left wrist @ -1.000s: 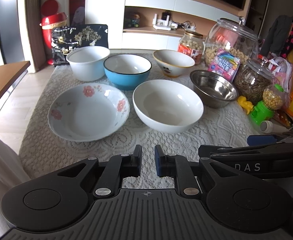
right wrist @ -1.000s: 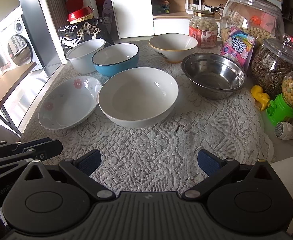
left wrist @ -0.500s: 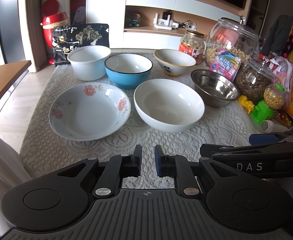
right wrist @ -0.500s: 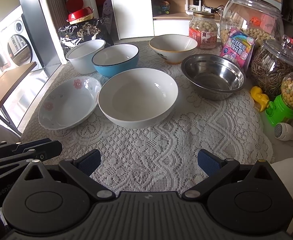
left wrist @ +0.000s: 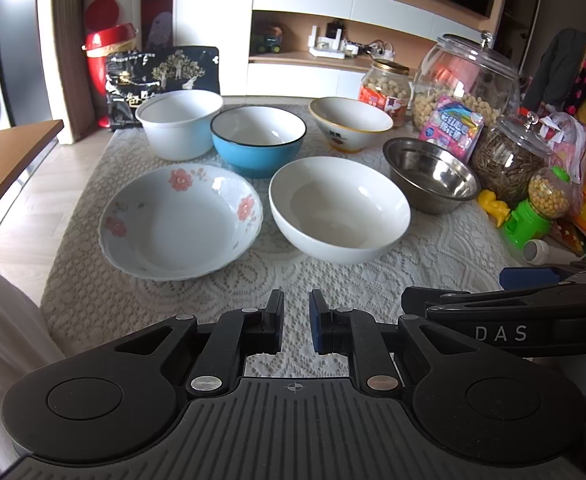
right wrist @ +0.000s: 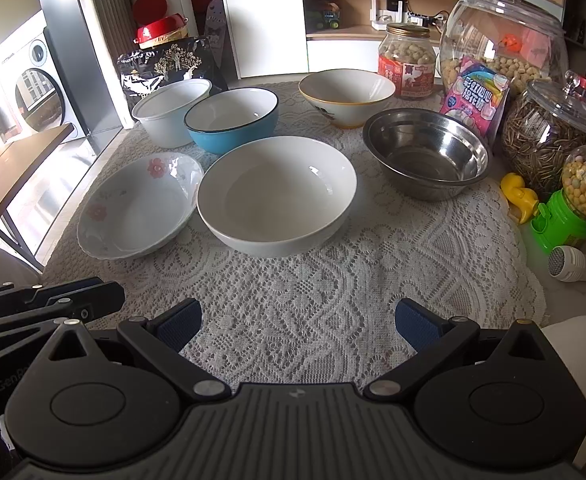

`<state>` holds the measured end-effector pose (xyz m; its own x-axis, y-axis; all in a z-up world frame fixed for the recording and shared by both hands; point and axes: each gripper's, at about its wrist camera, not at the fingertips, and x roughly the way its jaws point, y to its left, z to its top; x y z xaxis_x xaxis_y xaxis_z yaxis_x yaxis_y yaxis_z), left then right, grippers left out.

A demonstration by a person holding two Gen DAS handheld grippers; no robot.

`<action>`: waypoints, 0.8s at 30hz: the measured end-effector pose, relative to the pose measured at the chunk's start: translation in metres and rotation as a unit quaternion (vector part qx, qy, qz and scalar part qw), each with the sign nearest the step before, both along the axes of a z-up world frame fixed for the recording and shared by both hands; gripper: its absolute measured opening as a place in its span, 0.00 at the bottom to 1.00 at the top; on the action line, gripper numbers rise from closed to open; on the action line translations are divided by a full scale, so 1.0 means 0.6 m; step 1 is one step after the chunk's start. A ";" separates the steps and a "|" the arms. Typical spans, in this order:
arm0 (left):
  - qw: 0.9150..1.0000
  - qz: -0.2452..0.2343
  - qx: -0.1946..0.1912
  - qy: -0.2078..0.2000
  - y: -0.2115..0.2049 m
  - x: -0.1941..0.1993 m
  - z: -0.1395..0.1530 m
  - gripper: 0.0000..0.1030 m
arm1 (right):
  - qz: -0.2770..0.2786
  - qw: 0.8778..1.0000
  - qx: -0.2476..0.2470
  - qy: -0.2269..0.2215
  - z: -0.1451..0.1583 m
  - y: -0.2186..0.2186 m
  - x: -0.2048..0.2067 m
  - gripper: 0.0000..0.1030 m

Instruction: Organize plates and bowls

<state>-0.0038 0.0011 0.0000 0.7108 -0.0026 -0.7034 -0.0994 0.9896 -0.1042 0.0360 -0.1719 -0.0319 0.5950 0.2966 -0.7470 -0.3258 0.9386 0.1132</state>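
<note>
Several bowls stand on a lace tablecloth. A flowered deep plate is front left, with a wide white bowl beside it. Behind them stand a white tub bowl, a blue bowl, a yellow-rimmed bowl and a steel bowl. My left gripper hovers near the front edge, shut and empty. To its right, my right gripper stands open with nothing between its fingers.
Glass jars of snacks, a smaller jar, a candy packet, a green candy dispenser, a yellow toy and a toy microphone crowd the table's right side. A black bag stands behind. A wooden table is at left.
</note>
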 end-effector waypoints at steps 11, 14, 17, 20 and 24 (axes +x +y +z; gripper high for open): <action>1.000 0.000 0.000 0.000 0.000 0.000 0.000 0.16 | 0.000 1.000 0.000 0.000 0.000 0.000 0.000 1.00; 1.000 0.000 0.000 0.001 0.002 -0.001 -0.001 0.16 | 0.000 1.000 0.000 0.000 0.000 0.000 0.000 1.00; 1.000 0.001 0.000 0.001 0.005 -0.003 -0.003 0.16 | 0.000 1.000 0.000 0.000 0.000 0.000 0.000 1.00; 1.000 0.001 0.000 0.001 0.005 -0.003 -0.003 0.16 | 0.000 1.000 0.000 0.000 0.000 0.000 0.000 1.00; 1.000 0.001 -0.001 0.002 0.007 -0.004 -0.006 0.16 | 0.000 1.000 0.000 0.000 0.000 0.000 0.000 1.00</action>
<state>-0.0064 0.0053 -0.0036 0.7081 -0.0013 -0.7061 -0.1027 0.9892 -0.1049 0.0359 -0.1718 -0.0321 0.5953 0.2972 -0.7465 -0.3266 0.9384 0.1132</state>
